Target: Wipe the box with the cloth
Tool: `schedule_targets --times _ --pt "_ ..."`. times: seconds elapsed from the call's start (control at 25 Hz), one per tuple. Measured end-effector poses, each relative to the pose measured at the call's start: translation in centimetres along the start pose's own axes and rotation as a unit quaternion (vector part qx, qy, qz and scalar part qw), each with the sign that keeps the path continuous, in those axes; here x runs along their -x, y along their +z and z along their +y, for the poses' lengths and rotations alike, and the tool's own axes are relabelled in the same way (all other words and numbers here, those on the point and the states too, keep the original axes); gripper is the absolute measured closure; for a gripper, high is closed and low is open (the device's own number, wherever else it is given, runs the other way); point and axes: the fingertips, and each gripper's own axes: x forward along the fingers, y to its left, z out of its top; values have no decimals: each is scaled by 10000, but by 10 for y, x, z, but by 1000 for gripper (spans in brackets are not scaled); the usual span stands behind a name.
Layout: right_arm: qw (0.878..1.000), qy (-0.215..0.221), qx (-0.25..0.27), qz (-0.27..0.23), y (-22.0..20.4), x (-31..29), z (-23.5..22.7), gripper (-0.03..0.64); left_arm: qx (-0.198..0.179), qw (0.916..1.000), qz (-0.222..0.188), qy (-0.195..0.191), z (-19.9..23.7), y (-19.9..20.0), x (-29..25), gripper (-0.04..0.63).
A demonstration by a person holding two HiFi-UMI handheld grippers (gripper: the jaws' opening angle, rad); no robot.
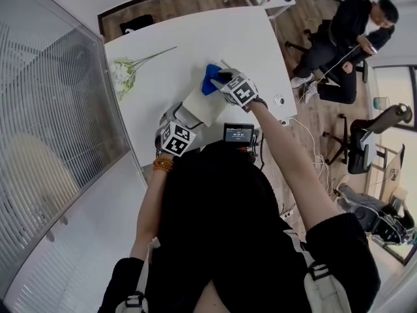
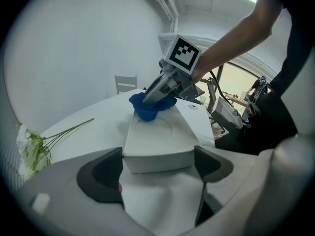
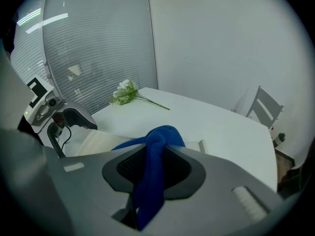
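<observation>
A flat white box (image 1: 203, 104) lies on the white table (image 1: 195, 38). A blue cloth (image 1: 210, 80) rests bunched on the box's far end. My right gripper (image 1: 218, 81) is shut on the cloth (image 3: 165, 134), which runs in a strip between its jaws (image 3: 153, 166). In the left gripper view the right gripper (image 2: 158, 90) presses the cloth (image 2: 147, 109) onto the far edge of the lid. My left gripper (image 2: 157, 168) stands wide open, the near end of the box (image 2: 157, 139) lying between its fingertips and close to both pads. It (image 1: 184, 115) is at the box's near left end.
A spray of white flowers (image 1: 124, 74) lies at the table's left. A small screen device (image 1: 238, 134) sits at the near table edge. A person sits on a chair (image 1: 345, 38) at the back right. A glass partition (image 1: 45, 109) runs along the left.
</observation>
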Motion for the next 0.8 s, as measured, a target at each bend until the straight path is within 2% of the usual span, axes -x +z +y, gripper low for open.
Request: schedule_targets --times 0.4,0.8 --pt "9992 70 359 141 1 -5 15 506 413 9991 24 -19 5 -8 -3 21" --pt "9968 66 793 41 1 -6 31 511 422 9991 69 43 6 -8 -3 23"
